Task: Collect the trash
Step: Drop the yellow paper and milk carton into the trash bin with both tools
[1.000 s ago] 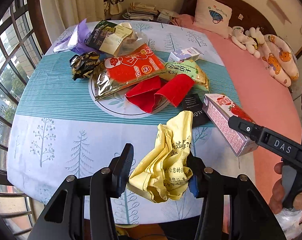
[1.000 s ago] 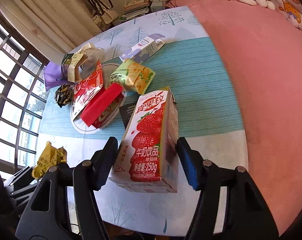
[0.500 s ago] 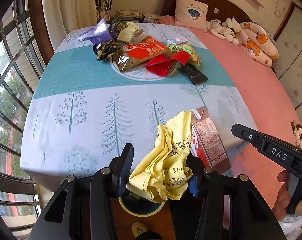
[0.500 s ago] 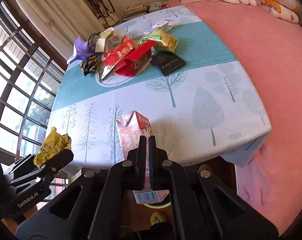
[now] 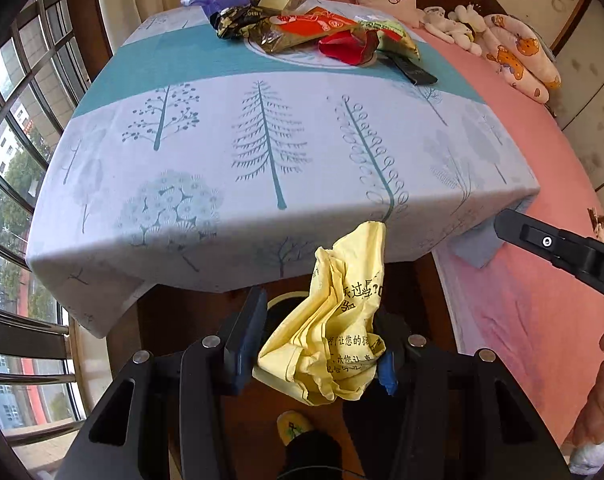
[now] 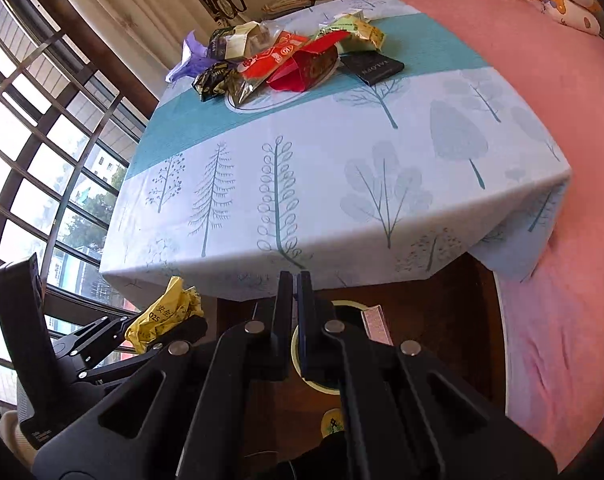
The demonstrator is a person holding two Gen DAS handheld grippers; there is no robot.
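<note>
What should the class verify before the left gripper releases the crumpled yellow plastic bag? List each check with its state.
1. Crumpled yellow plastic bag clamped in the left gripper: ok.
2. Round cream-rimmed bin beneath the bag: ok.
3. Right gripper shut and empty: ok.
4. Pink drink carton fully inside the bin: cannot tell.
5. Blue-and-white tree-print tablecloth free of snack wrappers: not ok.
</note>
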